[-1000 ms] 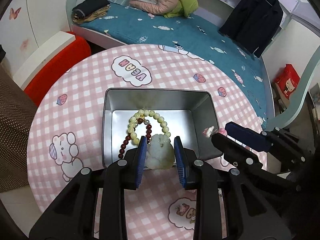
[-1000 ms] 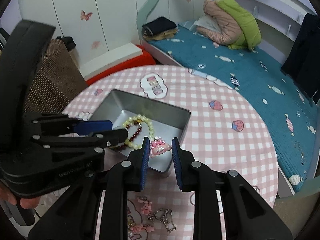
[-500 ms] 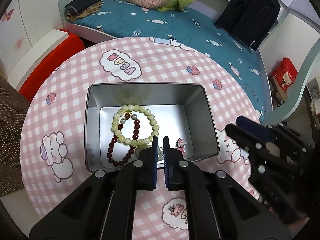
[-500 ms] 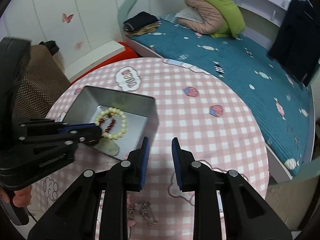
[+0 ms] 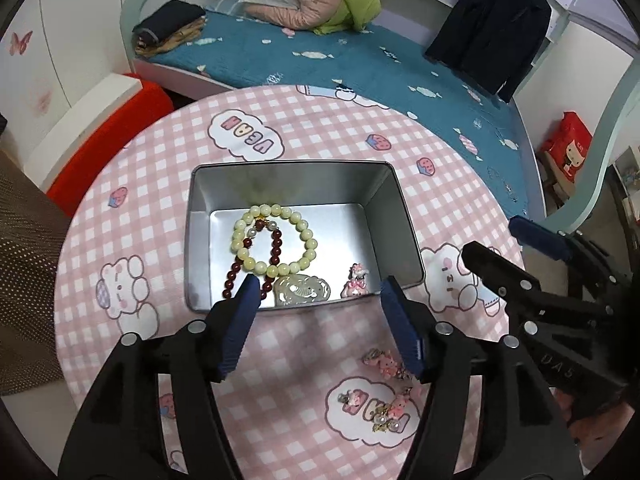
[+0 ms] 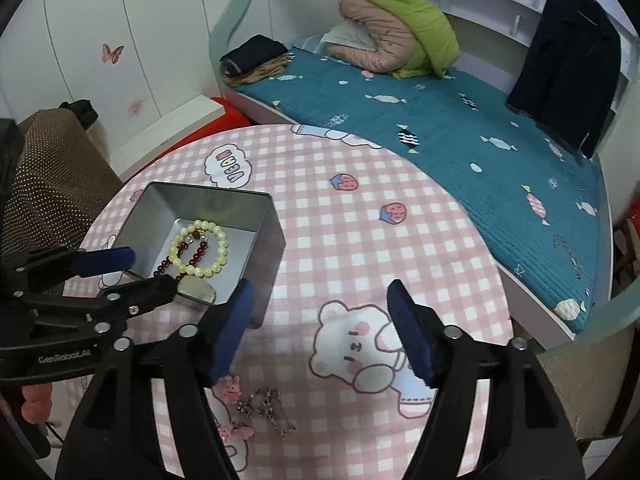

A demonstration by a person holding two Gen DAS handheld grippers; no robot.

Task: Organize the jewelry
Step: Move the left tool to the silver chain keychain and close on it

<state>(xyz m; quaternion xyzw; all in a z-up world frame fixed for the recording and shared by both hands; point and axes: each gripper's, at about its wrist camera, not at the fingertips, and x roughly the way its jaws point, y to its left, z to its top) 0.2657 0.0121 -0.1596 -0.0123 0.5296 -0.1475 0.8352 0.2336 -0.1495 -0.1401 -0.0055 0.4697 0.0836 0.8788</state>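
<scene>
A round desk (image 5: 320, 128) in pink check carries a steel tin (image 5: 400, 216), with open cloth around it. The left gripper (image 5: 316, 300), jaws just opened and empty, hovers at the tin's near rim; bracelets (image 5: 276, 240), jade pendant (image 5: 302, 289) and pink charm (image 5: 356, 282) lie just ahead inside. The right gripper (image 6: 320, 312), likewise just opened and empty, hangs beside the tin, loose charms (image 6: 264, 404) beneath it.

2 wrist fisheyes steeply down over the table (image 5: 320, 120), both sharing the tin (image 5: 400, 220).
</scene>
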